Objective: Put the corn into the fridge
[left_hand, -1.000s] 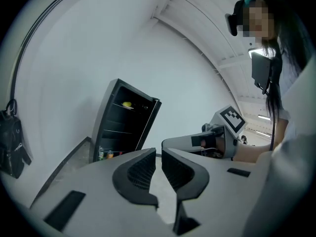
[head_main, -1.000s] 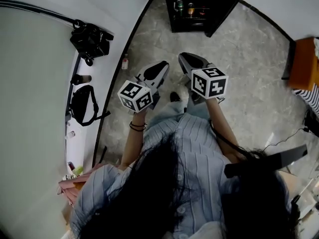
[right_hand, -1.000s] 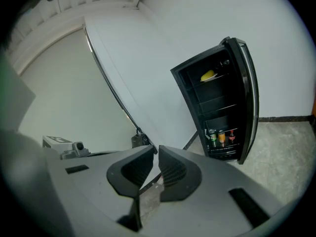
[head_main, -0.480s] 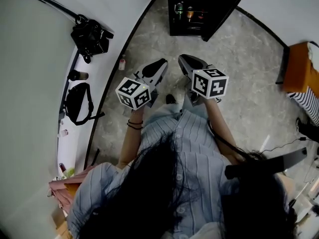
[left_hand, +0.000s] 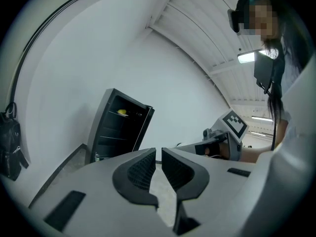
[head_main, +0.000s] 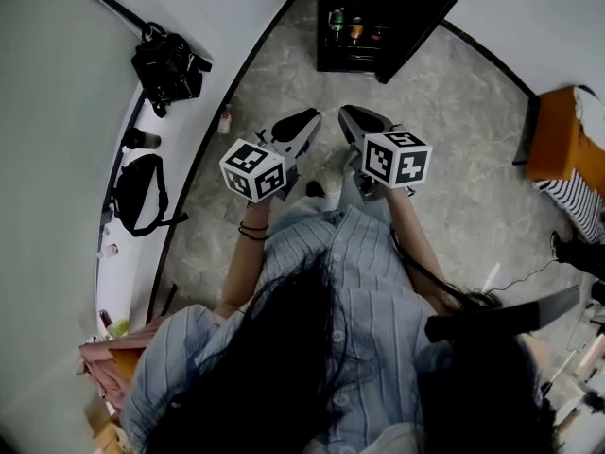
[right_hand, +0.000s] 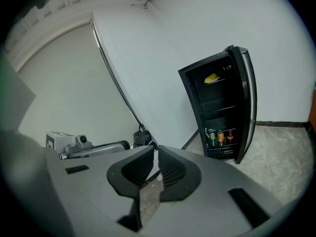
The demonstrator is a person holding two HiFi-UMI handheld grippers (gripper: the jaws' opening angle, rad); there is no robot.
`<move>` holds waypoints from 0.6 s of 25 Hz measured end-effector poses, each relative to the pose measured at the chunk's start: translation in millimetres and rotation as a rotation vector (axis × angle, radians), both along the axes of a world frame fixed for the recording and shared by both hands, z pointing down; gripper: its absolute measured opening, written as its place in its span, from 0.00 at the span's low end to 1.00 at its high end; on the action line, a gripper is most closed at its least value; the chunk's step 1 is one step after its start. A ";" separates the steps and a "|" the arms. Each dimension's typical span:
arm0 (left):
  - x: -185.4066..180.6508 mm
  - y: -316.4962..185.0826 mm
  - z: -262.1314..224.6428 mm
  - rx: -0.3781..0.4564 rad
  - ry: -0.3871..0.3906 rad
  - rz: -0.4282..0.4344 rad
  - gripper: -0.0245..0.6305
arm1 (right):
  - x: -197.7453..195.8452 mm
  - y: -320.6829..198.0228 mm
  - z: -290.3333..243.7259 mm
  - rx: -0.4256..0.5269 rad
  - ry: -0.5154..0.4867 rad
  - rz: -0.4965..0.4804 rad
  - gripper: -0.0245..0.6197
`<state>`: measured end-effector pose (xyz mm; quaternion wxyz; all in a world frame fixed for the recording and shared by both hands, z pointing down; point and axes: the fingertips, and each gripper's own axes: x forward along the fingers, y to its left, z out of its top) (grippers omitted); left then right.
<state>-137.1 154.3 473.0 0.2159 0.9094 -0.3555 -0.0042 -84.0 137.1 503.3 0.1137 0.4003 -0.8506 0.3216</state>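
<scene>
Facing the open fridge (head_main: 378,12), a person held the left gripper (head_main: 301,121) and right gripper (head_main: 352,119) side by side, each pair of jaws drawn almost together on nothing. Only the gripper views caught the corn (right_hand: 211,78) on the top shelf, well ahead of the jaws: up and right of the right pair, up and left of the left pair. Drinks (right_hand: 219,137) stood low in the fridge, their labels too small to read. The head view alone showed two black bags (head_main: 170,64) on the desk (head_main: 132,263), left of both jaws.
</scene>
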 end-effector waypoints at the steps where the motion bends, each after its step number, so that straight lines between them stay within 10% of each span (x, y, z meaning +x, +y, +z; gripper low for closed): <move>1: 0.5 0.8 -0.3 0.002 0.001 0.002 0.10 | -1.1 0.7 0.6 0.000 0.002 -0.003 0.10; 15: 2.6 14.6 9.3 -0.021 0.008 0.008 0.10 | -0.5 14.4 17.0 -0.040 0.010 -0.006 0.10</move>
